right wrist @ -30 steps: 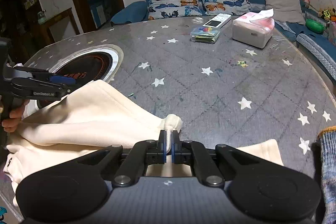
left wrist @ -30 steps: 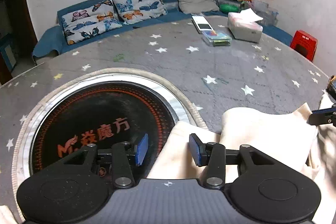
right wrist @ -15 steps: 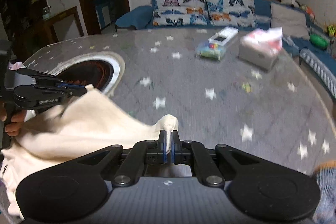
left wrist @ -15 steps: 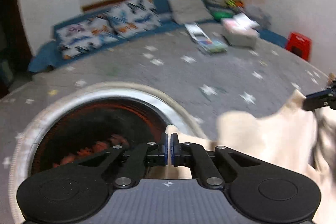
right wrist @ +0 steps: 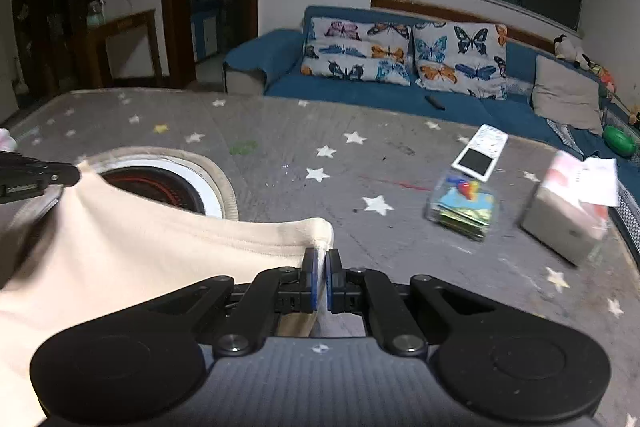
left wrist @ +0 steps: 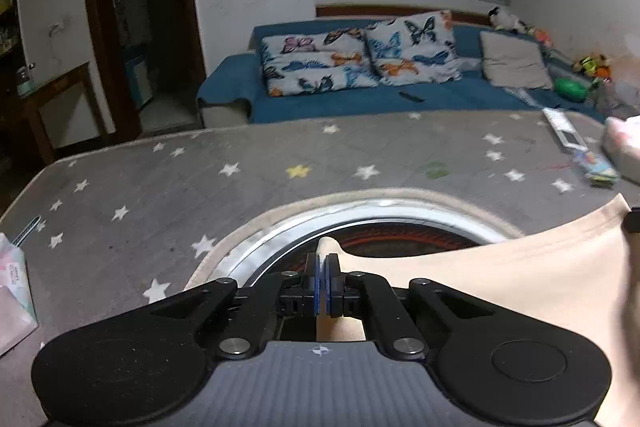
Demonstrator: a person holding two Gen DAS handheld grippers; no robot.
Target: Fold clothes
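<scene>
Nearest to me, my left hand-held gripper (left wrist: pixel 321 281) is now pressed together on a corner of the cream garment (left wrist: pixel 500 291); a second ago its jaws stood spread just beside that corner, so the grab is new. My right hand-held gripper (right wrist: pixel 321 281) has kept its pinch on the other corner of the cream garment (right wrist: pixel 132 251) throughout. The bigger change is height: the cloth lay slumped on the desk (left wrist: pixel 248 183) a second ago, and now its top edge is drawn between the two grippers and lifted, the rest hanging below and out of view. In the left view the stretched edge crosses in front of the round black inset (left wrist: pixel 404 237) with its metal ring; in the right view the same inset (right wrist: pixel 156 183) sits just beyond the cloth on the left. I read this as the garment picked up by two corners, ready to be spread or laid over for a fold; which fold I cannot tell. Farther off on the right are a clear box of coloured things (right wrist: pixel 464 209), a remote (right wrist: pixel 480 153) and a tissue box (right wrist: pixel 572 211), well apart from the cloth, then the blue sofa (right wrist: pixel 360 93).
</scene>
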